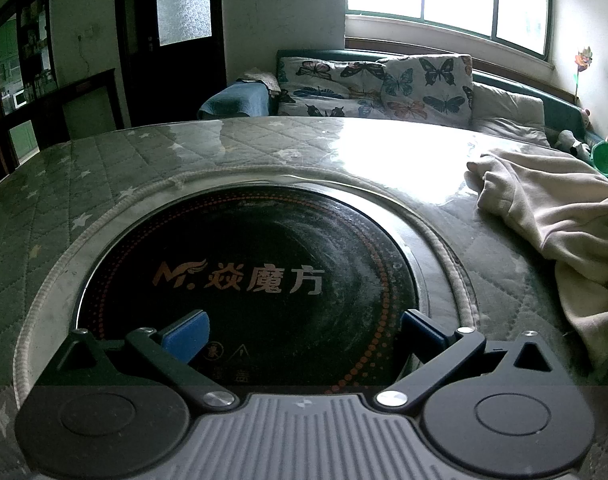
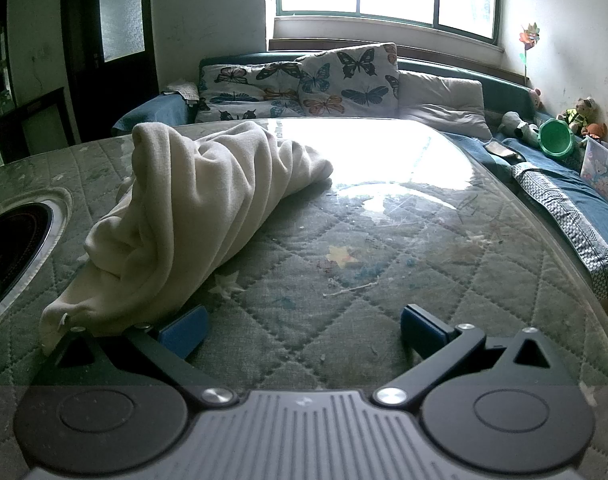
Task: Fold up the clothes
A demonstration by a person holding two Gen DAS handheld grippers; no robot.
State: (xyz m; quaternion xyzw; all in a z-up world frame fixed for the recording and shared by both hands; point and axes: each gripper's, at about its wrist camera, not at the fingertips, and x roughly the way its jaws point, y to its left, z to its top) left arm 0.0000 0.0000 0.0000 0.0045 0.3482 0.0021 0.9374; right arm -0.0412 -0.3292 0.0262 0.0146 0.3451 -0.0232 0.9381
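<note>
A cream-coloured garment (image 2: 191, 208) lies in a crumpled heap on the quilted green table cover (image 2: 344, 248), stretching from near my left blue pad toward the middle. In the left wrist view the same garment (image 1: 552, 216) lies at the right edge. My right gripper (image 2: 304, 332) stands open just above the cover, nothing between its blue pads; the garment's near end lies just left of its left fingertip (image 2: 183, 334). My left gripper (image 1: 304, 334) is open over the black round cooktop (image 1: 255, 272) set into the table, holding nothing.
A sofa with butterfly cushions (image 2: 304, 80) and a grey pillow (image 2: 444, 100) runs behind the table under a bright window. Toys, a green bucket (image 2: 556, 138) and a clear box sit at the right. A dark door and shelves stand at the left.
</note>
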